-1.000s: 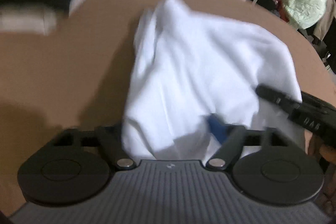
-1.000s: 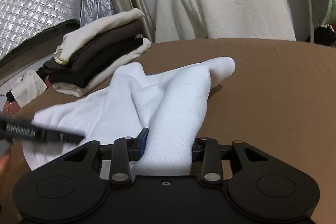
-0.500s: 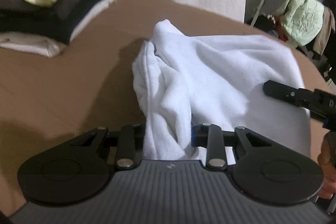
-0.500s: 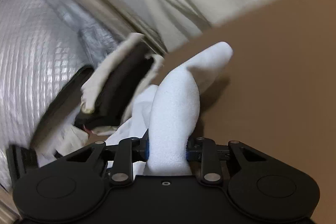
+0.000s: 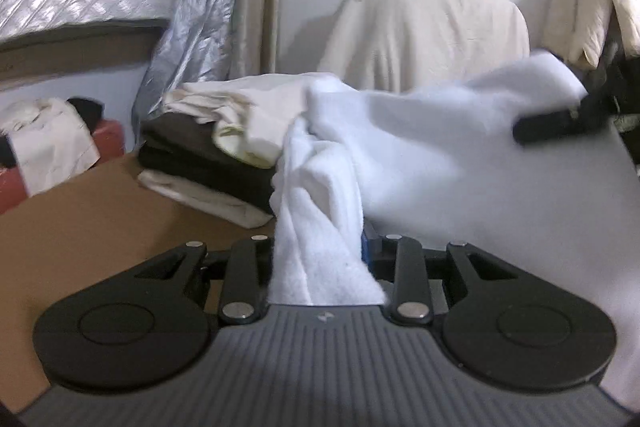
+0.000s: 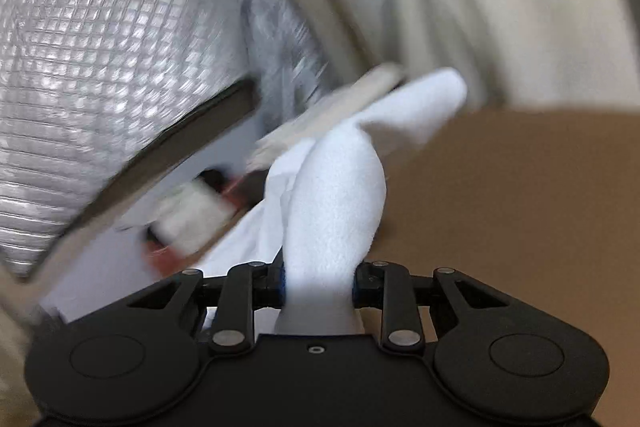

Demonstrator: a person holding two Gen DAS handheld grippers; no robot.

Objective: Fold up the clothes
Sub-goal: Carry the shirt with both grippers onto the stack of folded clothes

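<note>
The white garment is soft, fuzzy matt fleece. The table at 9 o'clock looks smooth, matt brown. At 11 o'clock, quilted sheeting shines silvery like foil.

No text, label, brand or number is readable in either view.

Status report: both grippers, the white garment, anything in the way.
Left gripper shut on white garment. Right gripper shut on it too, bunched. Garment lifted off brown table. Folded stack close behind, left of the garment.
</note>
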